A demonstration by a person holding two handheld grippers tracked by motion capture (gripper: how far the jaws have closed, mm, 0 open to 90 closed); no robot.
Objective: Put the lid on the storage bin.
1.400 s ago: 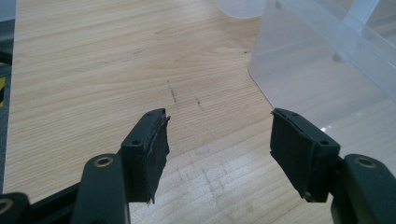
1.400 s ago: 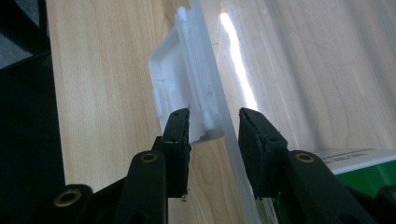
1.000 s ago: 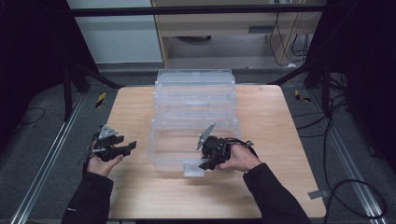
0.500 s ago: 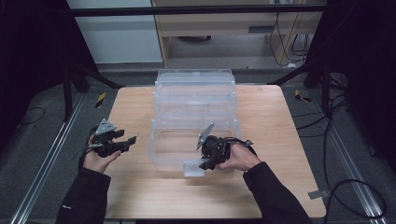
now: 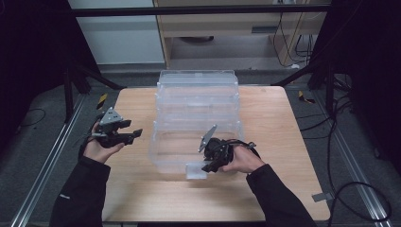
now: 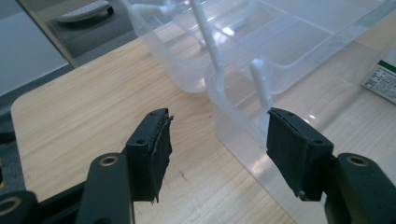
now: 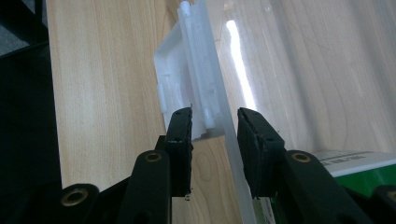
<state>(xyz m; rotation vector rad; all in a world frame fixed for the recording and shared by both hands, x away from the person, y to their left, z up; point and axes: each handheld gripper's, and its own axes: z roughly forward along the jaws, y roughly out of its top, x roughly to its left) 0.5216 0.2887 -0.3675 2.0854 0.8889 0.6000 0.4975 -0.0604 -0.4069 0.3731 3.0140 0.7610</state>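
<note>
Clear plastic bin (image 5: 197, 142) sits near the middle of the wooden table (image 5: 283, 123), the nearest of a row of see-through bins running away from the person; a second clear bin (image 5: 197, 99) stands directly behind it, touching or nearly so. White latch flap (image 5: 196, 171) hangs at the near bin's front wall, low against the tabletop. Right gripper (image 5: 211, 165) is at that front edge: in the right gripper view (image 7: 212, 140) its two black jaws straddle the bin's thin front wall together with the latch (image 7: 187, 84), narrowly parted; whether the pads press on the plastic I cannot tell. A green-and-white carton (image 7: 355, 165) shows through the wall on the far side of that jaw. Left gripper (image 5: 135, 134) is held off the bin's left side, above the table's left edge, apart from the bin. In the left gripper view (image 6: 217, 140) its jaws stand wide apart with nothing between them, the bin's corner ahead of the right jaw.
</note>
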